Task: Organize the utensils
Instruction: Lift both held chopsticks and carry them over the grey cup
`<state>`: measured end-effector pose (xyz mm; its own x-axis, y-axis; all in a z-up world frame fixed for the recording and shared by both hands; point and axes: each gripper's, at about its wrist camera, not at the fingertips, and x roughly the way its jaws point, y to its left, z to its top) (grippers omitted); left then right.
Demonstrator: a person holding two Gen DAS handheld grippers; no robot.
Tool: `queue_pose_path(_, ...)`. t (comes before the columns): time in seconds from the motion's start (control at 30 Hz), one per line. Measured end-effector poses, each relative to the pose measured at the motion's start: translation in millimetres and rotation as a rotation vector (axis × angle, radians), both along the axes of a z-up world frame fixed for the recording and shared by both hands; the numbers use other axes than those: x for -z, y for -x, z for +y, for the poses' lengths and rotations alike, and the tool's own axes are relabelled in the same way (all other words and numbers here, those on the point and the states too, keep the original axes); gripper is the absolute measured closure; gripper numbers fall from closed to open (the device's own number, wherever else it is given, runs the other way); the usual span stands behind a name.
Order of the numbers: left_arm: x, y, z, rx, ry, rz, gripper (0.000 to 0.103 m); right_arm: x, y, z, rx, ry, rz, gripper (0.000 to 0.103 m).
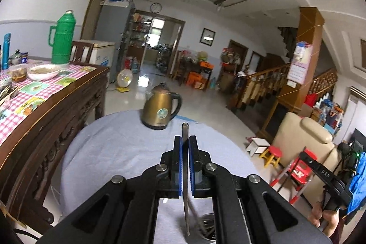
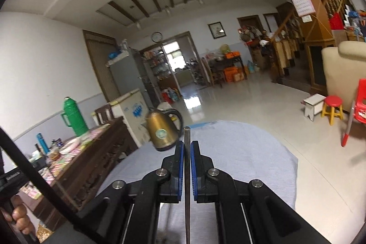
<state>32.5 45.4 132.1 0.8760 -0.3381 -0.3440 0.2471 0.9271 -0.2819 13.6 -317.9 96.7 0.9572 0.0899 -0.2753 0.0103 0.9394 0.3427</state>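
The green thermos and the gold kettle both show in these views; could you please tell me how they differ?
The green thermos is tall, slim and ribbed; the gold kettle is squat, smooth and metallic. The thermos stands on the wooden sideboard with its checked cloth; the kettle stands on the round table under a pale blue cloth. The thermos handle is green like its body; the kettle handle is black. Both stand upright, untouched.

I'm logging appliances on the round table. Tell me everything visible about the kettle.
The kettle is a brass-coloured metal electric one with a black handle, a black base, a lidded top and a round teal sticker on its front. It stands upright near the far edge of the grey tablecloth, touched by nothing else.
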Motion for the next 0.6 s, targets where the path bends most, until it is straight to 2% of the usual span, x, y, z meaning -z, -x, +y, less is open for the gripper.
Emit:
queue_pose_path(0.13, -6, 6, -14, 0.026, 0.015, -0.02, 0.098, -17, 10, 21, -0.049, 0.01, -0.019, 0.097)
queue_pose_path(0.3, 2, 5, -27, 0.025, 0.022, -0.024, 0.098, -25, 14, 44, -0.09, -0.001, -0.061, 0.097)
queue_pose_path(0.43, 19, -2, -39, 0.022, 0.022, -0.017, 0.098, -19, 11, 63, -0.078, 0.003, -0.101, 0.097)
queue_pose_path(0.5, 28, -4, -45, 0.017, 0.017, -0.015, 0.098, -13, 9, 74, -0.048, 0.052, -0.116, 0.097)
queue_pose_path(0.6, 43, -7, -54, 0.007, -0.01, -0.012, 0.098, 2, -1, 88, -0.072, 0.073, -0.075, 0.097)
